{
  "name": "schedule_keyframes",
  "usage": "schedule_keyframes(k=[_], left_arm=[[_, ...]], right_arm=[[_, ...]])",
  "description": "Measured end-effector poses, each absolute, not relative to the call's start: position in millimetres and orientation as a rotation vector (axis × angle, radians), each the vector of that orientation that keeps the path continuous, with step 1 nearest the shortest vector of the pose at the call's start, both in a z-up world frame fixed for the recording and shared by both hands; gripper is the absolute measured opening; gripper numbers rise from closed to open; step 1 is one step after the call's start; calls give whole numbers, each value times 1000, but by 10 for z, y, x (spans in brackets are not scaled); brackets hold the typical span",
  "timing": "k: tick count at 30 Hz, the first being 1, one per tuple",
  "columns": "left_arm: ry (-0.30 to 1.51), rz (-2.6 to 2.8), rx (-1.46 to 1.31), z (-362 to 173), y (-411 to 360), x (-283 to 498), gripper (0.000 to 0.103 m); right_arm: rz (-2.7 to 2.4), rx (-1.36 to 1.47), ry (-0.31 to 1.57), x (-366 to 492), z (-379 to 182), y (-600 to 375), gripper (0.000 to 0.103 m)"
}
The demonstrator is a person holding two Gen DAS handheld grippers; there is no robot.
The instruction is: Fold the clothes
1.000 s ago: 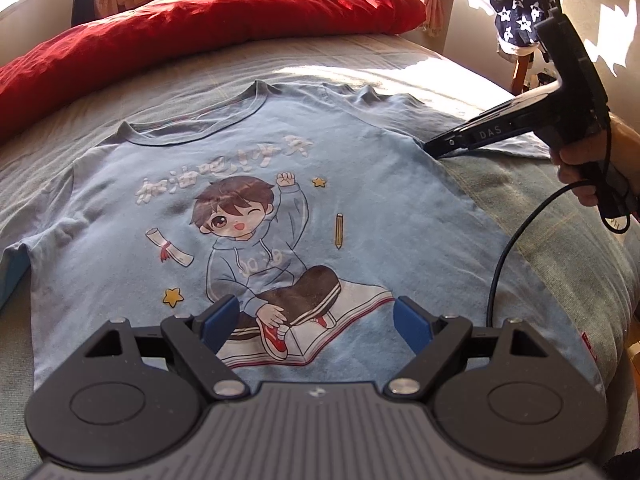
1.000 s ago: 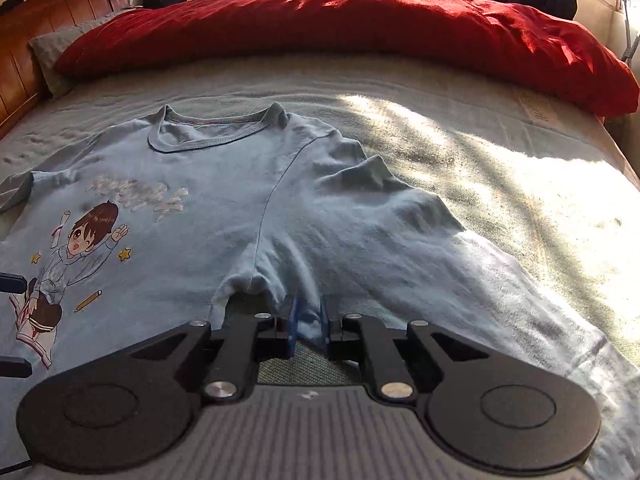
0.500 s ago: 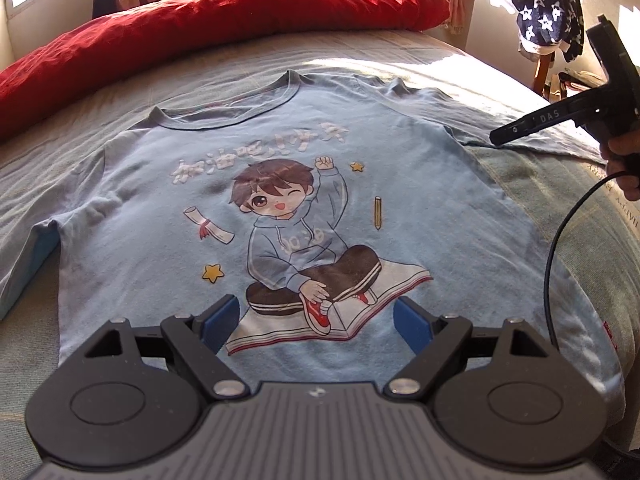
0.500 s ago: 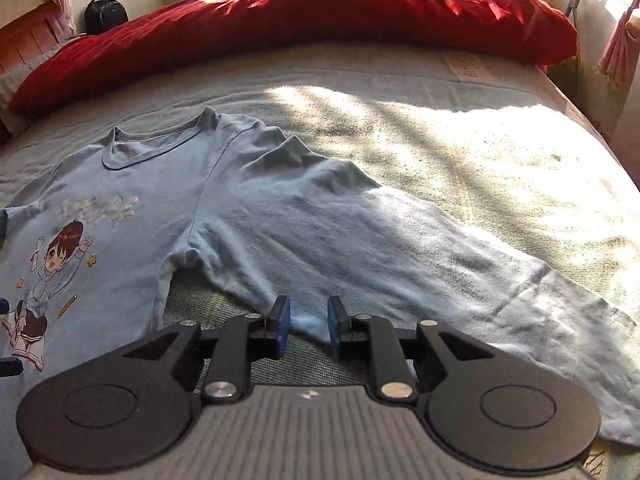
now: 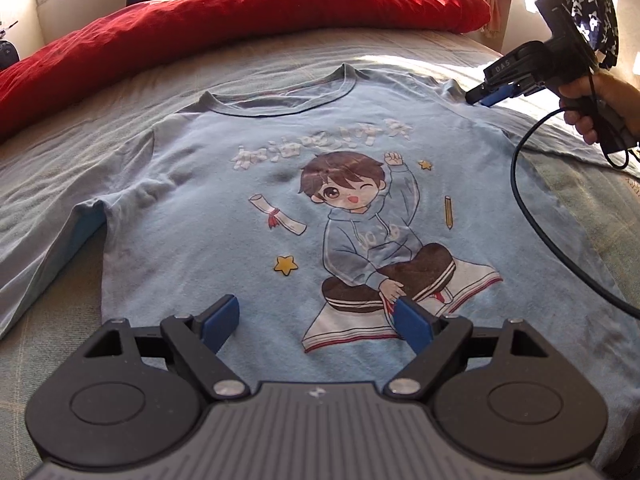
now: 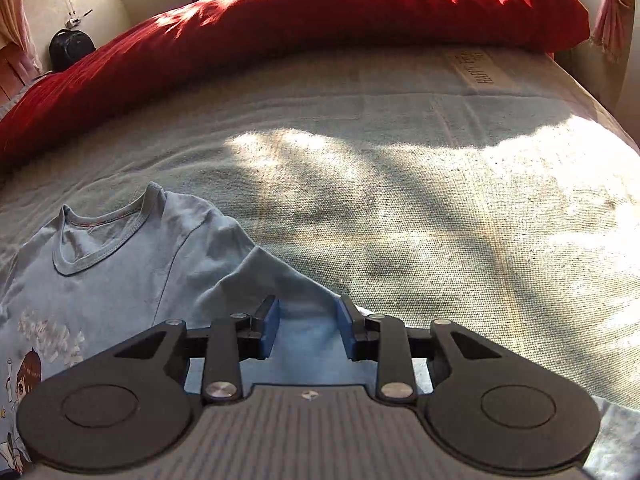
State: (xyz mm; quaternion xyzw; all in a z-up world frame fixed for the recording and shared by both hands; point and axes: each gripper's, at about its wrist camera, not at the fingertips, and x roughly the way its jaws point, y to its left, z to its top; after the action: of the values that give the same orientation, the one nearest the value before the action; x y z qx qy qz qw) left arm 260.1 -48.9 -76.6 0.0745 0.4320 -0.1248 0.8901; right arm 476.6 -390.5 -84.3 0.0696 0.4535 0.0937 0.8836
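Since a second ago, the right gripper [image 6: 306, 330] is no longer pinched nearly shut at the armpit of the light blue T-shirt [image 5: 248, 216]; it is now sitting farther up by the shoulder, its blue pads spread apart over the sleeve [image 6: 256, 280] with cloth lying between them, released rather than clamping. In the left wrist view, that same tool is showing at the upper right, held in a person's hand [image 5: 592, 108] with a dark cable [image 5: 532, 216] looping down across the shirt's side. Meanwhile the left gripper [image 5: 316, 326] is hovering over the shirt's lower hem area with its jaws wide open, gripping nothing, one blue pad overlapping the printed book of the cartoon boy [image 5: 360, 216]. Face up and spread flat, the T-shirt is lying on the grey-green bedcover [image 6: 400, 200], neckline pointing toward the red duvet [image 6: 320, 12] heaped along the far side of the bed. Sunlight is falling in patches across the cover to the right of the shirt. A star-patterned dark cloth [image 5: 580, 4] is hanging beyond the bed's corner.
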Motion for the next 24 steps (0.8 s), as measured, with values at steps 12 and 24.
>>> schedule_keyframes(k=[12,24], left_arm=[[872,-209,169,-735,-332,2657,85],[851,-205,168,-608,-312,2426,85]], right_arm=[[275,82,978,4928,-819,-3389,46],[135,206,943,4114,-386,-4410,65]])
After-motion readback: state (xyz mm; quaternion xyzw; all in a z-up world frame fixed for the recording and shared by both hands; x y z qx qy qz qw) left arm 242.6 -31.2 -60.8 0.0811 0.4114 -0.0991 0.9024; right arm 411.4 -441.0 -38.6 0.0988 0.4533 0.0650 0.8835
